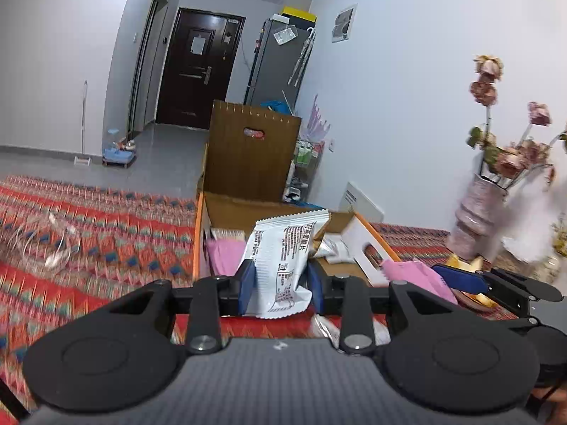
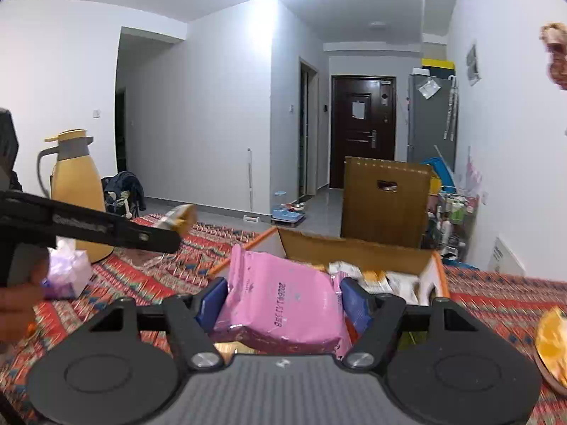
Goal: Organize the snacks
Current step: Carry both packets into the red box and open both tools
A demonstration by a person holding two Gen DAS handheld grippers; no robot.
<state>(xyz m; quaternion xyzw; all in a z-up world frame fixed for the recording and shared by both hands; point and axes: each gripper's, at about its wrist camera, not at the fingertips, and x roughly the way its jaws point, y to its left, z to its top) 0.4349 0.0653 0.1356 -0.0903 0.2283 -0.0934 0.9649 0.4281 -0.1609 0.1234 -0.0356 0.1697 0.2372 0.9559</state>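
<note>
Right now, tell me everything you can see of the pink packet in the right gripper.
The pink packet is a glossy, sealed plastic pouch, puffy, with a date printed sideways on its face. The right gripper is shut on it, blue pads pressing both sides. It is held above the patterned tablecloth, in front of the open cardboard box, its top tipped toward the box.

Cardboard box [image 2: 354,248] sits on the table [image 2: 514,301]; flask [image 2: 76,191] far left (vase [image 1: 478,212] seemingly right).
</note>
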